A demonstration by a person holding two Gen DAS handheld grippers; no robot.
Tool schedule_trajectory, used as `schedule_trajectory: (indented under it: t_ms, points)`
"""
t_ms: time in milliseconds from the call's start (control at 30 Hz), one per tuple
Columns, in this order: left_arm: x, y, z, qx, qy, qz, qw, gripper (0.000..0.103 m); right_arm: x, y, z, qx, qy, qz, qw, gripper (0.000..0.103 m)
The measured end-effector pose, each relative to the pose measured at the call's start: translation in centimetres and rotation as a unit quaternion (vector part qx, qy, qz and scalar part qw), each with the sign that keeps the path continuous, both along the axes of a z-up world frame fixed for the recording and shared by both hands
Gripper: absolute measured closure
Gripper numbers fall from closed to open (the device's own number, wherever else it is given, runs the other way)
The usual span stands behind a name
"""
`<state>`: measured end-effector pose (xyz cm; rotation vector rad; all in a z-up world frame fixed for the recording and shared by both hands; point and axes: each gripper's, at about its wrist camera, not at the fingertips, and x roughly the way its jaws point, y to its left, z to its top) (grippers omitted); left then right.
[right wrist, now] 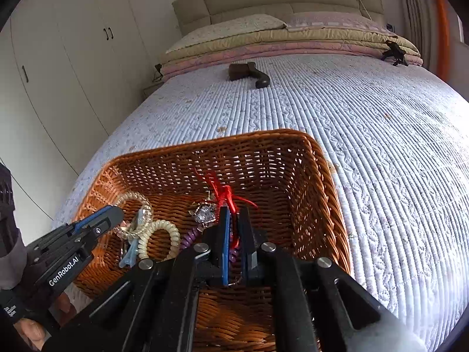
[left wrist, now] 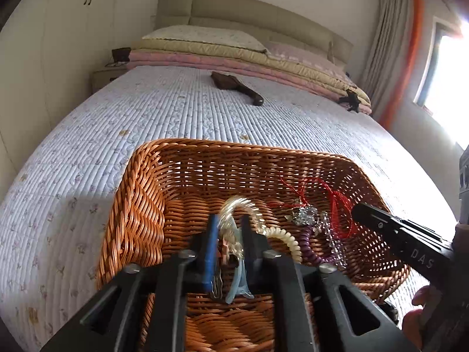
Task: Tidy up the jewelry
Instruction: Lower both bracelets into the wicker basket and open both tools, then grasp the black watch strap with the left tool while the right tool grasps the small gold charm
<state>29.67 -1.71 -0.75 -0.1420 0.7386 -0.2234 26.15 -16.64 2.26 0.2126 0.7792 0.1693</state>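
A brown wicker basket (left wrist: 187, 164) (right wrist: 319, 176) sits on the bed. My left gripper (left wrist: 230, 223) is inside it, shut on a bunch of jewelry: a clear beaded bracelet (left wrist: 240, 204) and a pale blue clip (left wrist: 239, 284). A cream coil band (left wrist: 288, 240) (right wrist: 164, 231) hangs off it. My right gripper (right wrist: 234, 214) is shut on a red cord (right wrist: 225, 193) tied to a crystal ornament (right wrist: 203, 214) (left wrist: 304, 214). A purple coil band (left wrist: 307, 243) (right wrist: 189, 239) lies beside it.
The basket rests on a white quilted bedspread (left wrist: 146, 111) (right wrist: 381, 146). A dark brown brush (left wrist: 237, 88) (right wrist: 249, 73) lies farther up the bed. Folded quilts and pillows (left wrist: 234, 55) are stacked at the headboard. A black clip (right wrist: 394, 52) sits on them.
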Motion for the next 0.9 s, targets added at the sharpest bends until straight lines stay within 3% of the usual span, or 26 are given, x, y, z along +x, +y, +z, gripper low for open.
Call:
schedule_trajectory:
  t_ms: [33,67,200,333,567,733,900]
  points:
    - [-0.2,0.0,0.2,-0.001,-0.005,-0.001,1.0000,0.057,-0.2,-0.2,0.3,0.006,-0.003,0.000,1.000,0.071]
    - [-0.6,0.0,0.5,-0.002,-0.016,-0.001,0.9999,0.055,-0.5,-0.4,0.5,0.016,-0.006,0.001,1.000,0.069]
    - [-2.5,0.2,2.5,-0.001,-0.065,0.000,0.9979,0.055,-1.5,-1.4,1.8,0.040,-0.034,-0.006,0.999,0.068]
    - [-4.7,0.9,5.5,-0.031,-0.105,0.001,0.9940,0.055,-4.1,-2.9,5.8,0.067,-0.079,-0.009,0.995,0.068]
    - [-10.6,0.0,10.1,-0.067,-0.162,-0.038,0.9838,0.055,-11.3,-3.3,10.8,0.014,-0.140,-0.003,0.990,0.068]
    - [-14.9,-1.5,10.4,-0.055,-0.169,-0.065,0.9819,0.055,-15.7,-4.0,10.5,-0.001,-0.130,-0.002,0.992,0.068]
    - [-16.5,-1.9,9.0,-0.066,-0.142,-0.081,0.9844,0.055,-18.4,-3.8,7.6,-0.022,-0.093,0.000,0.995,0.068]
